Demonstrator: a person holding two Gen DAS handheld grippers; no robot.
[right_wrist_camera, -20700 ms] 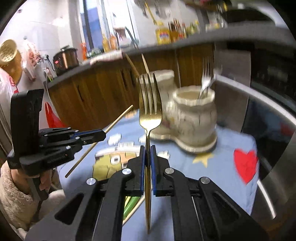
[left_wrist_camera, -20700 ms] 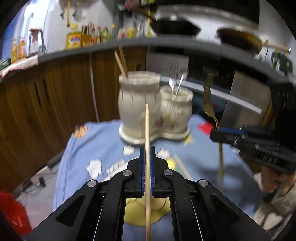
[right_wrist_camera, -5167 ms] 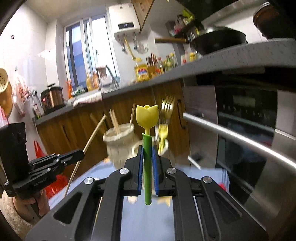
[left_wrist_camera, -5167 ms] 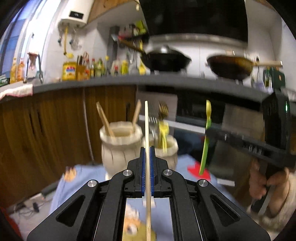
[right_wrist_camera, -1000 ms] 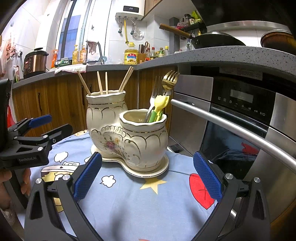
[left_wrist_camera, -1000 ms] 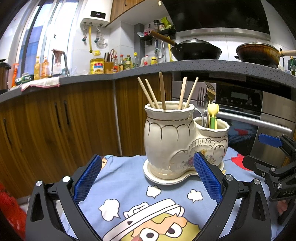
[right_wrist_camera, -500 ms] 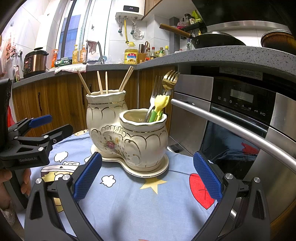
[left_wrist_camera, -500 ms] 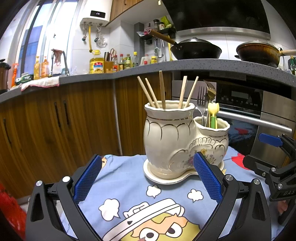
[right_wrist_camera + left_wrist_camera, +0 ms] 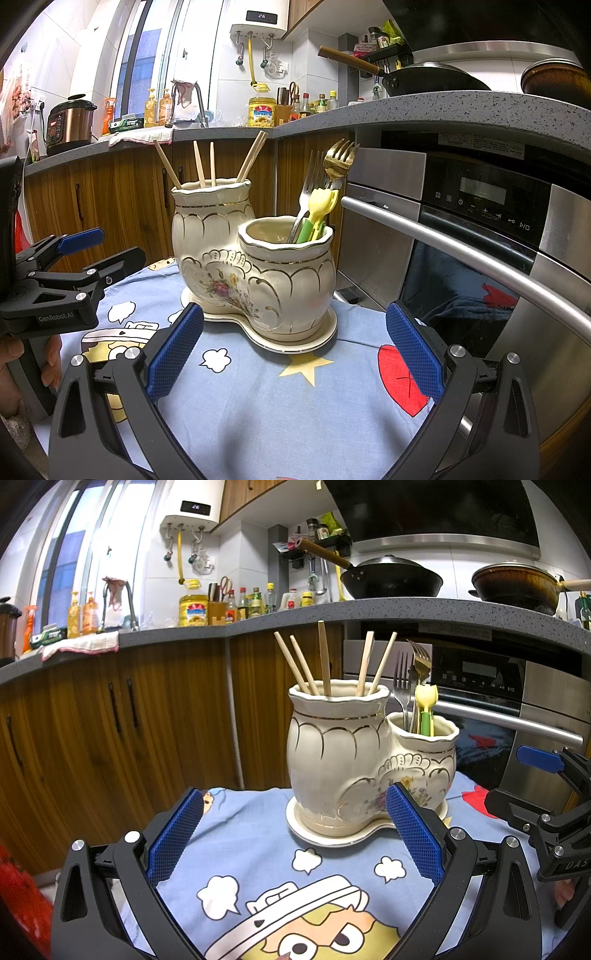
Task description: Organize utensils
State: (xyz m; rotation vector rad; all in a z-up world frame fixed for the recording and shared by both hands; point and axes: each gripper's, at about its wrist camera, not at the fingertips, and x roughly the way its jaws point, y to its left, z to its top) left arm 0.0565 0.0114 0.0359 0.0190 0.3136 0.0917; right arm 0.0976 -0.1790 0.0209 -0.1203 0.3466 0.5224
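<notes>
Bare cloth (image 9: pixel 258 398) lies before the ceramic holder (image 9: pixel 258 273); oven handle (image 9: pixel 461 247) crowds its right.

Utensil holder (image 9: pixel 340 760): glazed ceramic, glossy cream, gilt trim, painted flowers. Chopsticks (image 9: pixel 325 657): plain matt wood. Forks: one polished steel (image 9: pixel 308 192), one shiny gold-toned metal (image 9: pixel 338 157), one matt yellow-and-green plastic (image 9: pixel 425 701). Tablecloth (image 9: pixel 258 398): soft printed blue cloth, matt. Left gripper (image 9: pixel 293 843) and right gripper (image 9: pixel 293 363): black matt plastic, blue textured pads (image 9: pixel 175 834), silver screw heads. Cabinets (image 9: pixel 147 716): satin wood grain. Countertop (image 9: pixel 443 107): speckled grey stone. Oven (image 9: pixel 480 236): brushed steel, glossy glass.
</notes>
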